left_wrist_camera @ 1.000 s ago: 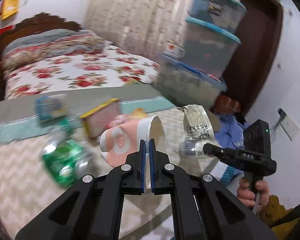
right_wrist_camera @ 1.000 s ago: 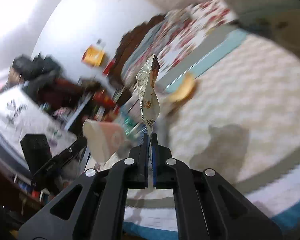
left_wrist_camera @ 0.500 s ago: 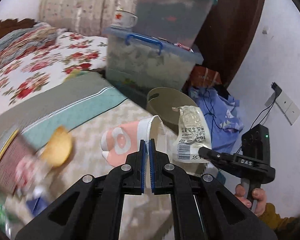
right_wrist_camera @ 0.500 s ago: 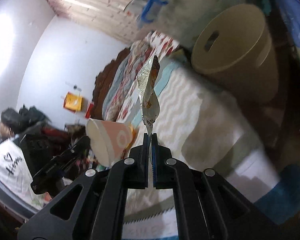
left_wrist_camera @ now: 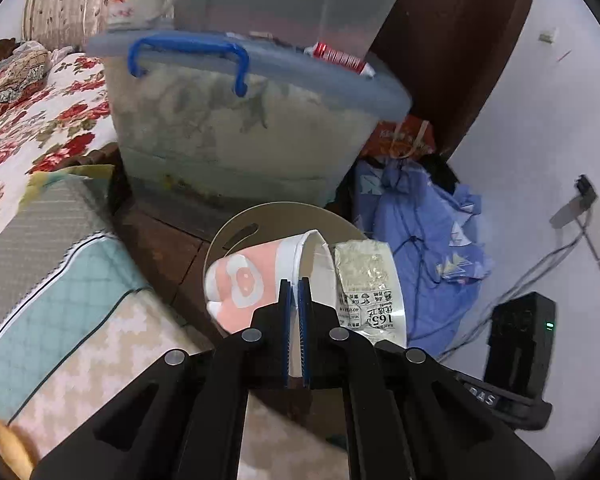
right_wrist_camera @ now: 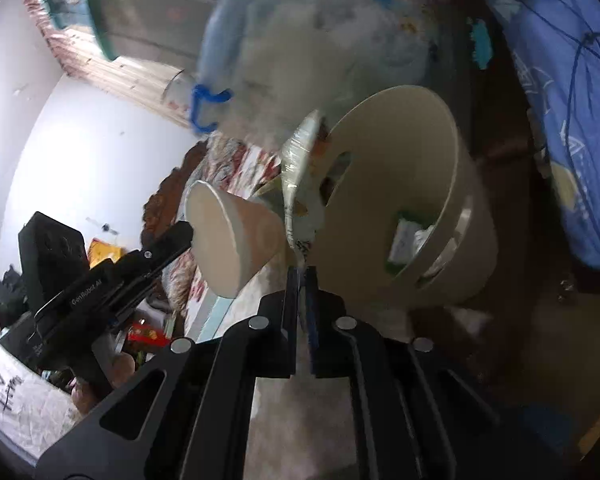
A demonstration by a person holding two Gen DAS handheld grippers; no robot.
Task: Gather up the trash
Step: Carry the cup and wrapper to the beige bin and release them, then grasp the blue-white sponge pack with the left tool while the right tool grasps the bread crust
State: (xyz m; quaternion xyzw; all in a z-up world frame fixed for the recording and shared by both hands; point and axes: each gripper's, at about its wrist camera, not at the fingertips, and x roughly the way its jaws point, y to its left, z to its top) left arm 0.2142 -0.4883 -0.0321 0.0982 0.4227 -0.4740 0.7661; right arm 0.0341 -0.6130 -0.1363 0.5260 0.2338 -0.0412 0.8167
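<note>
**Cup and wrapper poised at the bin**

The pink paper cup is clamped by its rim in the left gripper. The foil wrapper sits between the right gripper's opening jaws. Both hang just ahead, over the beige bin. The light wrapper might drift past the rim if released too far off-centre. Both grippers tilt downward.

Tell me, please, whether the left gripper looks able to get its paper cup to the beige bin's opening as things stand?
Probably yes. The left gripper holds the paper cup right in front of the beige bin, whose opening faces it. Only the wrapper in the right gripper hangs beside it.
</note>
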